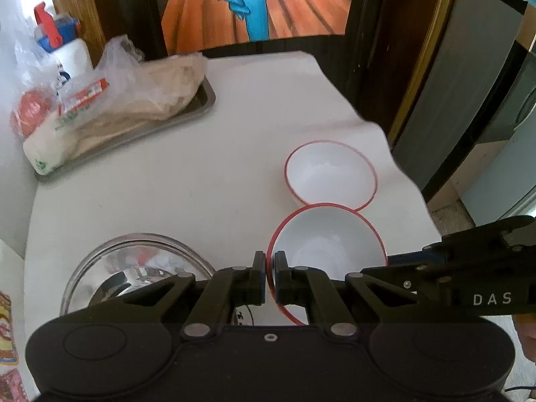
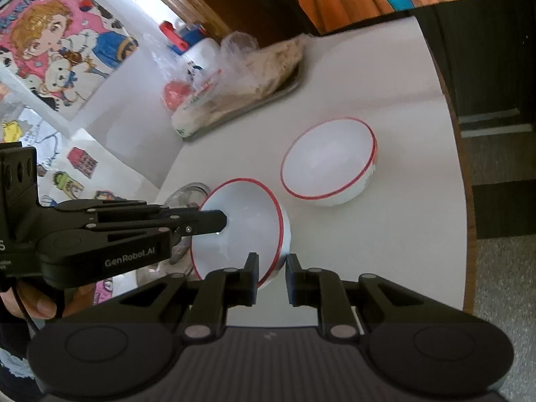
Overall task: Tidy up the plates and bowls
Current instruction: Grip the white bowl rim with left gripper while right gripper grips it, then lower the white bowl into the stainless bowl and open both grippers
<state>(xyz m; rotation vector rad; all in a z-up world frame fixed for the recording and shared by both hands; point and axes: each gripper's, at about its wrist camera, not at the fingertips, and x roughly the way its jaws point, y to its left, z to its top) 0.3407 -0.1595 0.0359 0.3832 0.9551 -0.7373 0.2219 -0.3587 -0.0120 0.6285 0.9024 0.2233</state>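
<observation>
Two white bowls with red rims are on the white table. My left gripper (image 1: 270,268) is shut on the left rim of the near bowl (image 1: 330,238) and holds it tilted; the right wrist view shows it too (image 2: 241,224). My right gripper (image 2: 272,269) straddles the near bowl's right rim with a narrow gap between the jaws. The far bowl (image 1: 331,176) stands upright just beyond; it also shows in the right wrist view (image 2: 330,164). A glass bowl (image 1: 134,268) sits at the near left.
A metal tray (image 1: 201,107) holds bagged flatbread (image 1: 140,100) at the back left, with a white bottle (image 1: 75,53) and a red round thing (image 1: 31,112) behind. The table (image 1: 207,174) edge drops off at the right, close to the far bowl.
</observation>
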